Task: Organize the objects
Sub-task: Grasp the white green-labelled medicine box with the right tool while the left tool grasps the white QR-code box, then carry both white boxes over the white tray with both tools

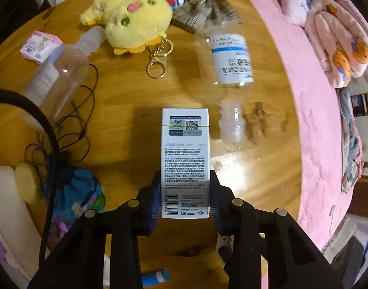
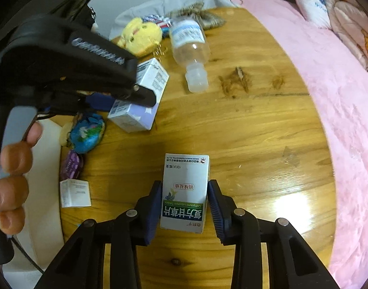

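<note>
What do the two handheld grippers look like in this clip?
Both are black plastic with blue ribbed pads. The left gripper and right gripper show round silver pivot pins on angular, cut-out linkages. Seen from the right wrist, the left unit's body bears pale raised lettering, too blurred to read, and a thin black cable trails below.

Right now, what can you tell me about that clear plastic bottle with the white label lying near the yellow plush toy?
The clear plastic bottle lies on its side on the wooden table, looking empty. A white label with a blue band and dark print wraps its body. Its neck carries a translucent whitish cap pointing toward the cameras, while its base points toward the plaid cloth at the far edge. The yellow plush toy sits just beside it. Neither gripper touches it.
</note>
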Tool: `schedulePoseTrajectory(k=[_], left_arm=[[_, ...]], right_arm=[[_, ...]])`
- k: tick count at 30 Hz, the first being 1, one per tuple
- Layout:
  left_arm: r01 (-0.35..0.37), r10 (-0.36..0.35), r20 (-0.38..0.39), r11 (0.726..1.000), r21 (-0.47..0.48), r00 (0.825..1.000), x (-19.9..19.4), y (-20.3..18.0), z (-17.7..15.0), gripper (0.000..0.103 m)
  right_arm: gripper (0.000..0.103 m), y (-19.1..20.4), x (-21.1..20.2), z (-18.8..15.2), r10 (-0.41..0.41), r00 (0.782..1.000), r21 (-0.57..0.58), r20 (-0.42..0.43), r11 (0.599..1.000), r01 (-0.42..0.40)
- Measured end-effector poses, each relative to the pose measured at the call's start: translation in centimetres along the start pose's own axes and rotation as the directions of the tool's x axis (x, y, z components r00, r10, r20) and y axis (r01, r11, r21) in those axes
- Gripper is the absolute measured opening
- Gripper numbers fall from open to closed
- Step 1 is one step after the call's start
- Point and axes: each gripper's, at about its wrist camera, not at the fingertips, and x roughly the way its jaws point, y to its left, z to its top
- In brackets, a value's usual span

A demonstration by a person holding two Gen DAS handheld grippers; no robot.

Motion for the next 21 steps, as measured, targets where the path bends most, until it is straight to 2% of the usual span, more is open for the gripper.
schedulePoseTrajectory(k=[4,5,7,14,16,21], left_arm=[[0.028,-0.030,0.055,0.999,0.037,0.998,-4.1,0.4,-1.1,0.038],[0.029,-0.032,0.065,0.999,0.039,0.997,-4.4,-0.4,0.7,0.038],[0.035,-0.039,0.096,0.998,0.050,0.995,-5.7,-0.1,1.6,0.038],[0.040,-0.063,0.215,0.993,0.110,0.975,-14.0,2.7,-1.7,0.038],[0.033,-0.063,0.254,0.992,0.120,0.965,-15.8,3.7,-2.7,0.038],[0.024,-0.056,0.306,0.994,0.110,0.950,-18.7,6.7,-5.2,0.038]], right_arm=[[0.038,0.7,-2.7,0.0,-0.008,0.999,-0.009,0.043,1.000,0.009],[0.038,1.6,-3.4,-0.1,-0.008,0.998,-0.012,0.059,1.000,0.008],[0.038,1.8,-4.2,0.9,-0.006,0.996,-0.016,0.086,1.000,0.008],[0.038,7.7,-9.0,1.7,0.011,0.982,-0.091,0.190,0.996,0.006],[0.038,9.2,-9.1,2.0,0.012,0.977,-0.114,0.211,0.993,0.013],[0.038,10.5,-10.2,1.6,0.002,0.974,-0.079,0.226,0.997,0.016]])
